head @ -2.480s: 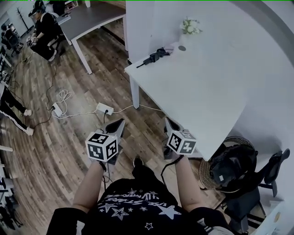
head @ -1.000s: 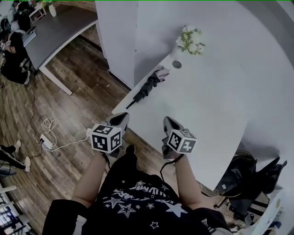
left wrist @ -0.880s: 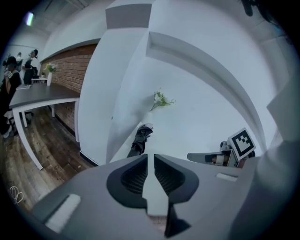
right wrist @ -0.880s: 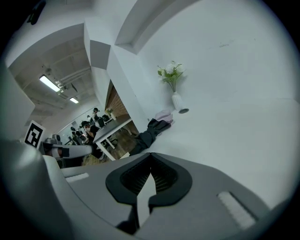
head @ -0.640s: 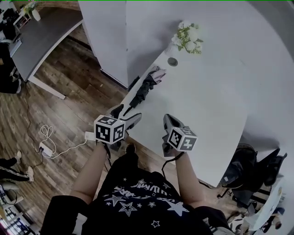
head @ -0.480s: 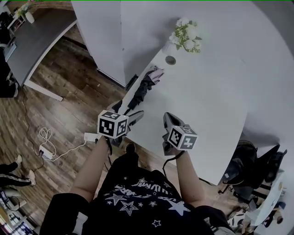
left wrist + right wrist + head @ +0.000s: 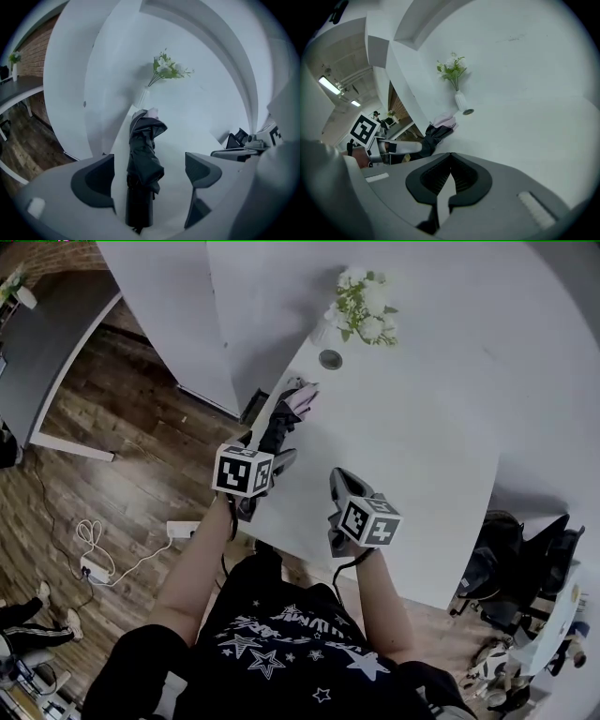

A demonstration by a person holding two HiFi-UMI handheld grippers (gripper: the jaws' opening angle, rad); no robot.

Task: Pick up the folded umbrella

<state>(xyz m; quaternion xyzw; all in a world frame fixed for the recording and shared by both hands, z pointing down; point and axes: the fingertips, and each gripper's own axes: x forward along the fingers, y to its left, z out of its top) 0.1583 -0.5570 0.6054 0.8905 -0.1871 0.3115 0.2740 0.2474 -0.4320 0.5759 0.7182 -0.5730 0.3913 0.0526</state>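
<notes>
White surface (image 7: 422, 446). The folded umbrella (image 7: 279, 426) lies along its edge, at 7 o'clock of the flowers (image 7: 361, 310). It looks light, with loose slippy fabric over a stiff core; best to grip the firmer near end. Left hand-held gripper (image 7: 150, 176): jaws have just been opening, now spread astride the umbrella, not touching. Right hand-held gripper (image 7: 449, 176): pressed together, empty.

left gripper (image 7: 149, 164) place: was over the wood floor, now at the near-left corner of the white table (image 7: 422, 456); went toward 1 o'clock in head view
left jaws: were together, have just been opening, now wide apart
between left jaws: now the handle end of the dark folded umbrella (image 7: 143, 159), pads clear of it
right gripper (image 7: 450, 161) place: from floor side to over the table edge, toward 12 o'clock
</notes>
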